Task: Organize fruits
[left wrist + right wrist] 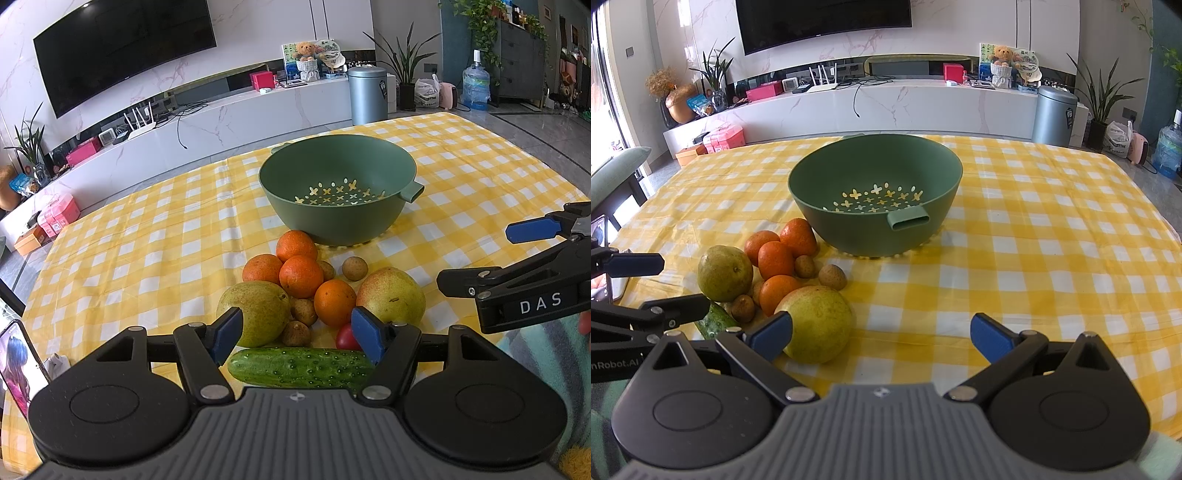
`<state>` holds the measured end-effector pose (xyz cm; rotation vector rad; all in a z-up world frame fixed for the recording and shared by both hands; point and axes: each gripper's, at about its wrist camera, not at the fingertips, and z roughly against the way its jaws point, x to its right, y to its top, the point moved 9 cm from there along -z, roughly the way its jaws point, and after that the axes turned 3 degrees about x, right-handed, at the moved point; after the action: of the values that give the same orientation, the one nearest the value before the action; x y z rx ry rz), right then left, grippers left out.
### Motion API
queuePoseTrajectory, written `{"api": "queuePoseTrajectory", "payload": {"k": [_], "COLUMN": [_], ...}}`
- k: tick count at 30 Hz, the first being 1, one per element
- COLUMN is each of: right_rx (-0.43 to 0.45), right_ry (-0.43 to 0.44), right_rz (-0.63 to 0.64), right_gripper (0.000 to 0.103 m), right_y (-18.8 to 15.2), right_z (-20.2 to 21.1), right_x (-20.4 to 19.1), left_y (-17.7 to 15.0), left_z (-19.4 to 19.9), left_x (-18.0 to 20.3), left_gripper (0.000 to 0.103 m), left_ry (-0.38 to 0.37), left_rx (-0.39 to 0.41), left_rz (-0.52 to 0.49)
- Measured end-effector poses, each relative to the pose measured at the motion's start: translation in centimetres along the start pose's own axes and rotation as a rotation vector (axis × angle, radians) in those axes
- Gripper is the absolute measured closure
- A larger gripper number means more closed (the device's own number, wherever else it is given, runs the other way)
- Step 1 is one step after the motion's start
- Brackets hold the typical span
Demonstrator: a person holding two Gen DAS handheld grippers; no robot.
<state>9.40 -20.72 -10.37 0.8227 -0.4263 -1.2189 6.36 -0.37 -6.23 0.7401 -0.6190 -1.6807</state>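
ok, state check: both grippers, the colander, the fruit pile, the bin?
left gripper: open, holding nothing, above the bumpy green cucumber
right gripper: open, holding nothing
green plastic colander bowl: upright, nothing inside
four oranges: piled on the yellow checked tablecloth, not in the colander
two yellow-green pears: on the cloth
grey metal bin: lid closed

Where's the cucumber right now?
In the left wrist view the cucumber lies crosswise at the pile's near edge, just ahead of the open left gripper, below the left pear and tomato.
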Motion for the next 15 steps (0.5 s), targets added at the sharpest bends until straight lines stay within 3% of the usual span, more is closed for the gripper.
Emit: {"api": "queuePoseTrajectory", "payload": {"k": [7,12,15], "right_rx": [-0.001,0.012,-0.012], "right_ry": [0.006,0.046,0.099], "right_rz": [-0.026,-0.099,-0.124], "right_gripper": [0.004,0.005,0.015], "right_y": [-0.2,0.0,0.1], "right_z": [-0.1,-0.4,-1.2], "right_x": [0.0,0.2,-0.4], "left_y": [-0.1,0.4,0.7], "left_z": [-0.1,-0.6,-1.1], "left_x": [-0.7,-1.6,-2.1], "left_gripper": [0.024,0.036,0.037], "left_ry": [-0.035,-0.085,-0.107], "left_rx": [-0.007,-0.026,-0.037], "left_rz": [0.058,0.106,0.117]}}
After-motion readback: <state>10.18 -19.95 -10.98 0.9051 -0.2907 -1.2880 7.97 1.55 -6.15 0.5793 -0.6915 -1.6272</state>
